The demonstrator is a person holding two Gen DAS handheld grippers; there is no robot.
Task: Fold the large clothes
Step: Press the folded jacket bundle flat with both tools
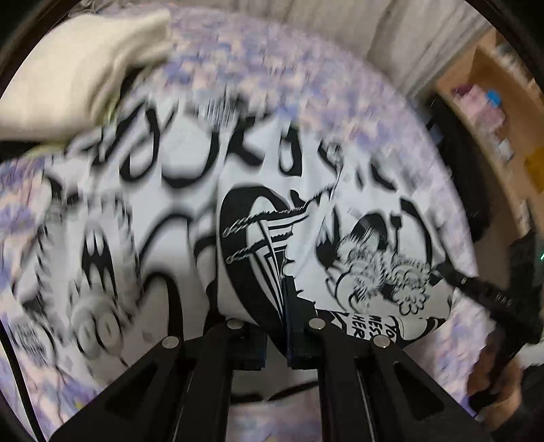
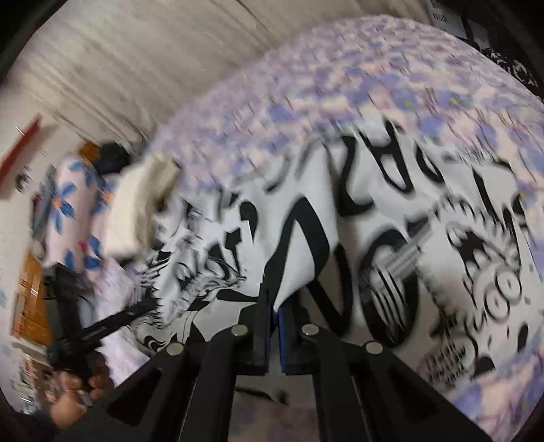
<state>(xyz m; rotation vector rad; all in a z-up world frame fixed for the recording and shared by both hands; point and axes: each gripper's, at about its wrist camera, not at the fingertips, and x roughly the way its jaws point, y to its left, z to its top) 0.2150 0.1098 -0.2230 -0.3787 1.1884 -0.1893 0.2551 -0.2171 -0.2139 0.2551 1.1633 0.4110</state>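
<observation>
both grippers pinched cloth: the left gripper [image 1: 284, 289] was clamped on a raised fold of the white graffiti-print shirt [image 1: 142, 210], and the right gripper [image 2: 273, 306] was clamped on another fold. the shirt lay spread on the purple floral bed [image 2: 340, 78], beside a cream pillow [image 1: 74, 74].

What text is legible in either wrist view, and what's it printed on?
"YO / MES / HER", cut off at the fold: small scroll banner on the white printed garment.
Large black lettering across the garment's top: too blurred to read.
Paper sign at the top right: too blurred.
</observation>
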